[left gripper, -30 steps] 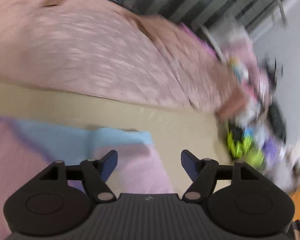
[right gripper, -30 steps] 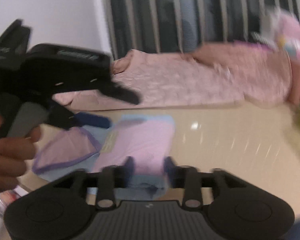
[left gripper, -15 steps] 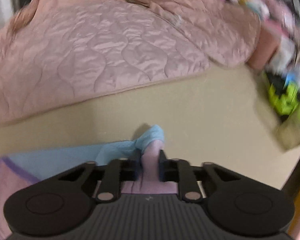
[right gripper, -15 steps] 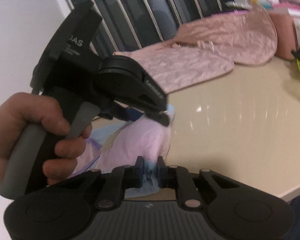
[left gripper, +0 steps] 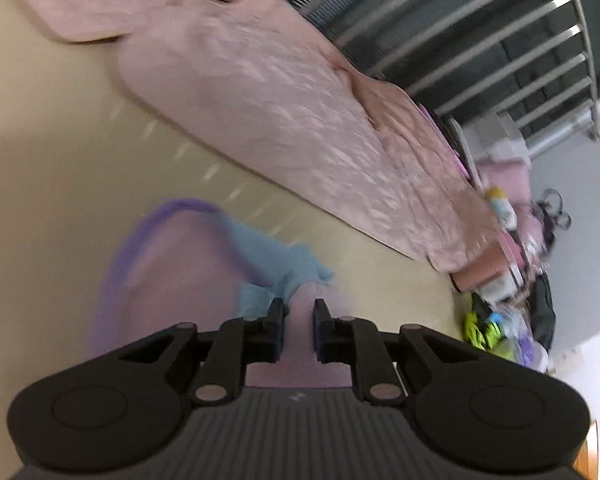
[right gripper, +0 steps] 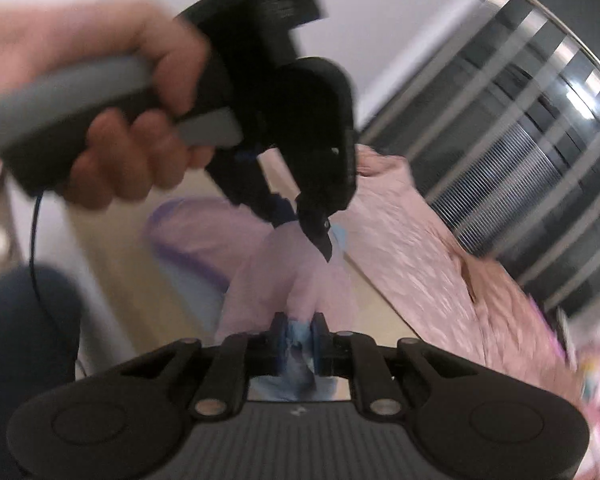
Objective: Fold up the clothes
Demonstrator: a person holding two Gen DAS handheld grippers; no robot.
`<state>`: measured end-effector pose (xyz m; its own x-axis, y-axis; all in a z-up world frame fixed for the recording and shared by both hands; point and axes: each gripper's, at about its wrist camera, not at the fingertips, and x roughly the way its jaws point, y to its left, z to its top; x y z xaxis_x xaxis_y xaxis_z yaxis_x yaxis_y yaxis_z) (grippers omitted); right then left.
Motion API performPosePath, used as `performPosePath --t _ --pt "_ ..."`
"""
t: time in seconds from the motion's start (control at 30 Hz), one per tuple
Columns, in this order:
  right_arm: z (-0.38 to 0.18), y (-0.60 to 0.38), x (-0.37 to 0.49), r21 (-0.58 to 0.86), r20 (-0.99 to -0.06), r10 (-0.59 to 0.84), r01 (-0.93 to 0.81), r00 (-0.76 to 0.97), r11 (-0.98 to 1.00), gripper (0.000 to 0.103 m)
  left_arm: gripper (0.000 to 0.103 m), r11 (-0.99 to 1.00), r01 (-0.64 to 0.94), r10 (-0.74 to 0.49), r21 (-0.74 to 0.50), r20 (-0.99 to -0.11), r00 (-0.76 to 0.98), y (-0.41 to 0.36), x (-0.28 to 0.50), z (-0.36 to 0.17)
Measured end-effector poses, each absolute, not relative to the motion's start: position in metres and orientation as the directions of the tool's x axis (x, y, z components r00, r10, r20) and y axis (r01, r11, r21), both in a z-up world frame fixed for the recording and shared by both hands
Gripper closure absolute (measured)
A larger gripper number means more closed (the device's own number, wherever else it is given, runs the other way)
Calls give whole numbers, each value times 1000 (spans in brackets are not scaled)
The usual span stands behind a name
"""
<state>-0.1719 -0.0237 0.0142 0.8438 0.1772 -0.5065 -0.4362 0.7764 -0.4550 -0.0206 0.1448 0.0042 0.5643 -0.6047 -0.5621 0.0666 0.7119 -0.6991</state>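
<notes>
1. I've got both grippers on the small pink-and-blue garment (left gripper: 180, 268), and it hangs lifted above the beige table (left gripper: 52, 128). Everything is blurred, so fine detail is beyond me.
2. Left gripper (left gripper: 299, 330): nearly closed, a narrow gap only, with pink cloth bunched between the fingers. I judge it a pinch on the garment's far corner.
3. Right gripper (right gripper: 299, 344): closed tight on a blue-and-pink fold at the near edge. The cloth runs up from there to the left gripper, seen just beyond, held in the person's hand (right gripper: 112, 120).
4. So the garment stretches between the two grips. In the left view its purple-trimmed edge (left gripper: 148, 232) trails to the left; whether it touches the table, I cannot tell.
5. Risk one: the left pinch looks thin. A quick pull apart could slip the corner free and drop the fold.
6. Risk two: the big quilted pink jacket (left gripper: 284, 112) lies spread across the far side of the table. Laying the garment down too far out could land it on the jacket.
7. Risk three: the hanging cloth could crumple under itself when lowered, spoiling a clean fold.
8. The clutter pile (left gripper: 512, 280) at the far right stays well apart.
</notes>
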Motion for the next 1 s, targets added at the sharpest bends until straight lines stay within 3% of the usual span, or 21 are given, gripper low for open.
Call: performPosePath --t 0.03,0.1,0.17,0.27,0.3,0.33,0.4,0.53,0.67,0.73,0.77,0.8,0.83,1.0 --pt "13 -12 -175 -505 -505 172 -451 846 736 88 87 688 71 -621 -722 -535 572 150 -20 0" --pt "9 13 -182 -599 -500 163 -476 850 644 64 86 660 77 -637 -747 -503 584 154 -20 -4" --pt "6 37 -189 -682 -495 154 -492 855 541 59 86 648 83 -643 -757 -486 592 154 -20 -4" --pt "20 27 -189 -596 -506 214 -517 836 614 53 84 629 91 -651 -772 -459 605 153 -21 -5" --pt "27 17 -189 -545 -505 232 -515 832 662 50 67 623 94 -653 -777 -450 609 153 -21 -5" --pt "35 7 -189 -491 -502 250 -511 828 706 49 42 616 97 -656 -781 -441 613 153 -21 -6" --pt "46 -22 -182 -365 -500 284 -496 818 788 49 24 609 101 -655 -787 -426 624 152 -22 -5" --pt "58 -83 -161 -156 -499 293 -417 816 895 46 20 666 12 -556 -746 -486 675 147 -50 11" --pt "52 -119 -154 -99 -503 243 -335 830 937 45 12 718 11 -515 -695 -522 680 112 -69 32" --pt "46 -131 -153 -73 -516 236 -317 823 946 45 18 829 37 -444 -559 -616 651 82 -65 38" --pt "44 -137 -154 -59 -523 234 -309 819 949 45 31 865 50 -411 -499 -648 641 70 -63 40" --pt "43 -142 -154 -49 -526 230 -299 819 953 45 69 848 46 -433 -528 -641 634 73 -61 35" --pt "42 -147 -153 -41 -525 225 -289 820 957 45 87 830 42 -455 -556 -633 626 75 -59 30" --pt "45 -177 -152 20 -495 211 -231 843 973 45 89 728 15 -560 -685 -582 589 87 -50 7"
